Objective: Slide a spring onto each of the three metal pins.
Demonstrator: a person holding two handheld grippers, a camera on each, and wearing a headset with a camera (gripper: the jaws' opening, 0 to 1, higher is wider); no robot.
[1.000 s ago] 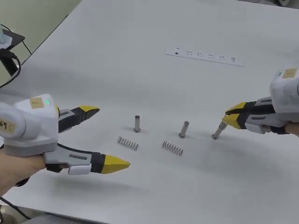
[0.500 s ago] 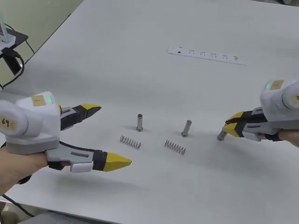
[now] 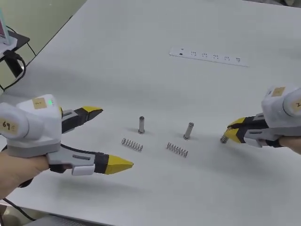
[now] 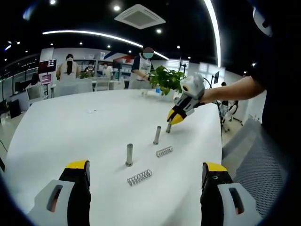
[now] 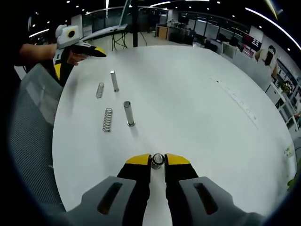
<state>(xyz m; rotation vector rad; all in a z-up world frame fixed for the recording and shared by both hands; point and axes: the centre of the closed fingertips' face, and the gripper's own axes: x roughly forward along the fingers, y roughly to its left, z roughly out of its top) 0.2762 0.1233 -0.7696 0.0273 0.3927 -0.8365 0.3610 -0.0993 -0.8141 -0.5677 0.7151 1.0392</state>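
The right gripper (image 3: pixel 229 131) comes in from the right of the middle pin (image 3: pixel 189 131), held in a hand at the edge of the head view. It points leftward and a little down toward the table (image 3: pixel 141 52). Its yellow-tipped jaws are drawn together and pinch the top of the third pin (image 3: pixel 224 138), which stands just to the right of the middle pin. In the right gripper view the round metal end of that pin sits squeezed between the two tips. A coil seems to wrap its shaft, though it is too small to be sure. The left gripper (image 3: pixel 116 137) is well to the left of the middle pin, gripped by a hand low in the head view. It lies roughly level over the table and aims rightward, its jaws spread wide and holding nothing. One tip is farther from the person and the other nearer. The first pin (image 3: pixel 141 125) stands upright to the left of the middle pin. A loose spring (image 3: pixel 177 150) lies on the table just in front of the middle pin, and a second spring (image 3: pixel 132 145) lies farther left, just in front of the first pin. A white power strip (image 3: pixel 209 57) lies flat well beyond the middle pin.
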